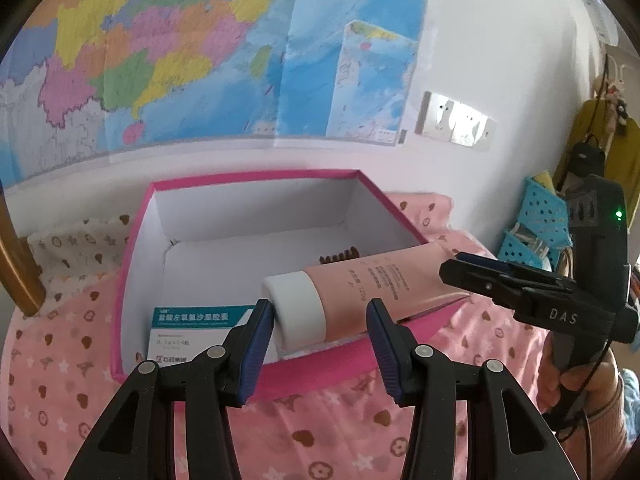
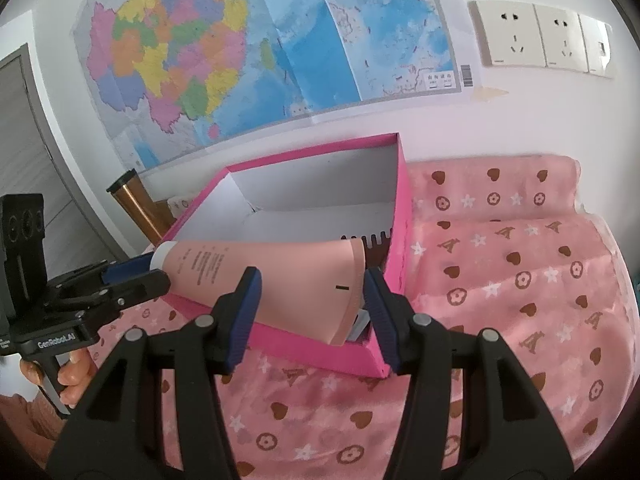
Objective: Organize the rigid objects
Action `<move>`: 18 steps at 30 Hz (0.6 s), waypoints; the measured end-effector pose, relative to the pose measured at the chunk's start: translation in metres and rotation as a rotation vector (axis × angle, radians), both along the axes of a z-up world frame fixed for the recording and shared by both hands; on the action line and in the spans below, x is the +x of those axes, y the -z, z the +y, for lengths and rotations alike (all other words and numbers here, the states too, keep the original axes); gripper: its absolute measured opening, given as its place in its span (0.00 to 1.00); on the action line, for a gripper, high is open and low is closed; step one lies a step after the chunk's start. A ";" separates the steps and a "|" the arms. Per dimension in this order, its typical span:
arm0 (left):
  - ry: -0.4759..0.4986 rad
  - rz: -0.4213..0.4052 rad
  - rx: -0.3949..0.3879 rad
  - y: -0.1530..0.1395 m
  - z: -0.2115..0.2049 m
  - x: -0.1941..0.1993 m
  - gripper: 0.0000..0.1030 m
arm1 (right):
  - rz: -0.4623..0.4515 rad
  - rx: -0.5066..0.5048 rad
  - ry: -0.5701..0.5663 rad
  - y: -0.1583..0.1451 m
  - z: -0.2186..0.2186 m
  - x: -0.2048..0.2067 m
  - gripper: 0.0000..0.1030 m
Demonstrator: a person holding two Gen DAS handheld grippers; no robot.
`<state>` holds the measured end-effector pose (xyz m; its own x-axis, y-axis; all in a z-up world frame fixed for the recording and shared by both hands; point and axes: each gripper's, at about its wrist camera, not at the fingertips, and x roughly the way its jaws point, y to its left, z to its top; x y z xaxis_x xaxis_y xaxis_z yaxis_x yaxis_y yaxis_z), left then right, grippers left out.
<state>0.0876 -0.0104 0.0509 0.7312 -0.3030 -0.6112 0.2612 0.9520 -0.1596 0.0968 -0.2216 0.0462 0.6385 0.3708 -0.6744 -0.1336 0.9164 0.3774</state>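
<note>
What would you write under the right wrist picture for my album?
Two hand-held grippers carry a pink tube over a pink box on a heart-patterned bedspread.

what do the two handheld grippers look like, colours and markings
Both are black plastic with dark blue ribbed pads and silver rivets. The right gripper reads "DAS", shows a green light and trails a black cable. The left gripper reads "GenRobot.AI". A pink knit sleeve shows.
</note>
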 end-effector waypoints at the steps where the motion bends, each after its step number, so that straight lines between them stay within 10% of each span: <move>1: -0.001 0.010 -0.004 0.002 0.001 0.004 0.47 | 0.006 -0.010 0.002 0.002 0.001 0.003 0.54; 11: -0.040 0.058 0.015 0.022 0.009 0.018 0.51 | 0.010 -0.074 0.007 0.011 0.015 0.009 0.62; 18: -0.045 -0.043 0.024 0.013 0.014 -0.025 0.83 | -0.053 -0.087 -0.014 -0.001 0.027 -0.023 0.71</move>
